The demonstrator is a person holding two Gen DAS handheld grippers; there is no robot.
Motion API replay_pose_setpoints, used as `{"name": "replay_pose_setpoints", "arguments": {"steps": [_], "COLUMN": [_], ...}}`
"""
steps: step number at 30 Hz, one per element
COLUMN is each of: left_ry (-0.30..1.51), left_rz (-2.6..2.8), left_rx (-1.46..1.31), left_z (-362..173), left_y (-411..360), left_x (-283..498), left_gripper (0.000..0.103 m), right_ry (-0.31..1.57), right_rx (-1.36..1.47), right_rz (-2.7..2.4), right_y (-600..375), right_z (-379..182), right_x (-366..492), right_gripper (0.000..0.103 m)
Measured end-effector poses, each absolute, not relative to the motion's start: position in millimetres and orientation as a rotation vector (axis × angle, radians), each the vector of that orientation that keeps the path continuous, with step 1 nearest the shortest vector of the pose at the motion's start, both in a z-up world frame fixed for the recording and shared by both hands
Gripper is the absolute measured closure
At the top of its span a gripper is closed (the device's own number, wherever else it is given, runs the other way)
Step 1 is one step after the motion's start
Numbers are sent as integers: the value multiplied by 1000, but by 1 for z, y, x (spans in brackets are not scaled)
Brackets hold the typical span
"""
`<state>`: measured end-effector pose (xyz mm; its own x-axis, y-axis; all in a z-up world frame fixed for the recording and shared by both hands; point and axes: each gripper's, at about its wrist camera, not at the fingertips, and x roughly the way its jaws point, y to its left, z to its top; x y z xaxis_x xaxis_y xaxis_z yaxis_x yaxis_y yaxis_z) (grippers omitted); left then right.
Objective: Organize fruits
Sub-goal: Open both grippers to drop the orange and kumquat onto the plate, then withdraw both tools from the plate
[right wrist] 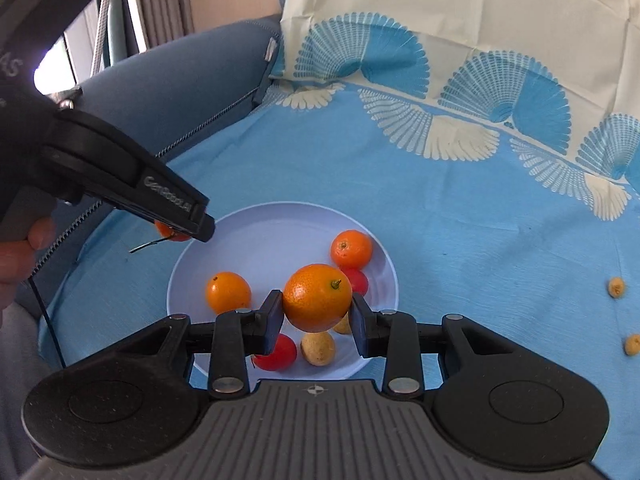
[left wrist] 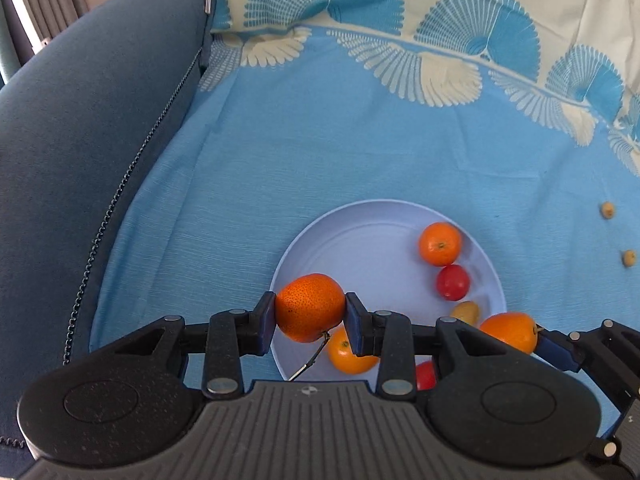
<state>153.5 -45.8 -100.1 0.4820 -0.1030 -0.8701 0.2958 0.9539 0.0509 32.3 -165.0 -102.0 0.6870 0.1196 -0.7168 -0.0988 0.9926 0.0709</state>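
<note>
My left gripper [left wrist: 310,313] is shut on a stemmed orange [left wrist: 310,304] over the near left rim of a pale blue plate [left wrist: 380,210]. My right gripper [right wrist: 317,312] is shut on a second orange [right wrist: 318,298] above the plate's [right wrist: 280,210] near middle. On the plate lie two oranges [right wrist: 228,292] [right wrist: 351,249], two red fruits [right wrist: 278,350] [right wrist: 358,280] and small yellow ones [right wrist: 318,348]. In the left wrist view the right gripper's orange [left wrist: 510,330] shows at the right, beside one of that gripper's blue pads [left wrist: 556,352].
The plate rests on a blue patterned cloth [left wrist: 320,140]. Two small yellow fruits [right wrist: 616,287] [right wrist: 632,345] lie on the cloth to the right. A dark blue sofa arm [left wrist: 100,120] rises on the left. A person's hand [right wrist: 20,256] holds the left gripper's handle.
</note>
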Motion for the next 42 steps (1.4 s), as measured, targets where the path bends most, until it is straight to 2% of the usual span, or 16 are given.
{"name": "replay_pose_setpoints", "arguments": {"steps": [5,7,8,9,10,13,16,22,31,42], "left_ry": [1062,1075,1068,1049,1021,1000,988,989,933,875], "left_rz": [-241,-251,-257,-255,-252,-239,-206,-155,-139,-151], "left_rx": [239,239,229,214,198,203,197,218,244,242], "left_z": [-116,-116,-112,-106,-99,-78,-62,-38,-18,0], "left_y": [-49,-48,-47,-44,-42,-37,-26,-11,-4,-3], "left_x": [163,164,163,160,156,143,121,67,-3,-53], "left_gripper": [63,48,25,4,0,0,0,0,0,0], "right_ry": [830,839,839,829,817,799,806,786,703,585], "right_rx": [-16,-21,-20,-18,-21,-28,14,90,126,120], "right_rz": [158,172,175,175,176,159,134,58,-47,-47], "right_y": [-158,-156,-156,-156,-156,-158,-165,-165,-164,-165], "right_z": [-116,-118,-117,-115,-111,-97,-78,-49,-21,3], "right_x": [46,52,53,54,52,46,28,-29,-99,-153], "right_gripper": [66,65,65,59,47,25,16,7,4,3]}}
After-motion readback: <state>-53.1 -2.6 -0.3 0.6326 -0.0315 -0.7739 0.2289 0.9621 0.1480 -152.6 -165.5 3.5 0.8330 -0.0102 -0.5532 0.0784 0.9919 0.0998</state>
